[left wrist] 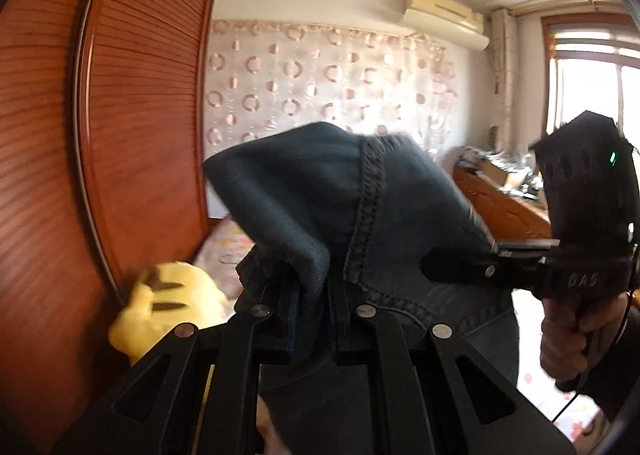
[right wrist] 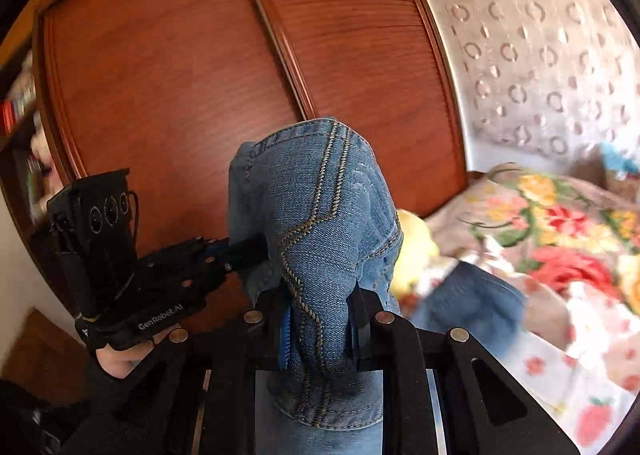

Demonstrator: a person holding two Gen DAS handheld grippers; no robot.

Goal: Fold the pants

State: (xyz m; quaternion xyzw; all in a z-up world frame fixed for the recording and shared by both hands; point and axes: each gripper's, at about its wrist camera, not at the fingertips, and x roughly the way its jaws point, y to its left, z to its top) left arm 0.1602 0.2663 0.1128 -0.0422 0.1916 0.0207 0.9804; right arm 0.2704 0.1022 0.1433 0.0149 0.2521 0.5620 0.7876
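The blue denim pants [left wrist: 288, 191] are lifted in the air, bunched over both grippers. My left gripper [left wrist: 308, 287] is shut on a fold of the denim next to a stitched seam. In the right wrist view my right gripper [right wrist: 320, 295] is shut on a seamed fold of the pants [right wrist: 312, 191], and more denim [right wrist: 468, 303] hangs blurred towards the bed. The right gripper [left wrist: 452, 267] comes in from the right in the left wrist view, its tips buried in the cloth. The left gripper [right wrist: 248, 251] enters from the left, its tips also in the cloth.
Brown wooden wardrobe doors [right wrist: 180, 55] stand close behind and to the left. A yellow plush toy [left wrist: 160, 311] lies on the bed by the wardrobe. The floral bed cover [right wrist: 560, 235] spreads to the right. A cluttered wooden desk [left wrist: 508, 207] stands below a window.
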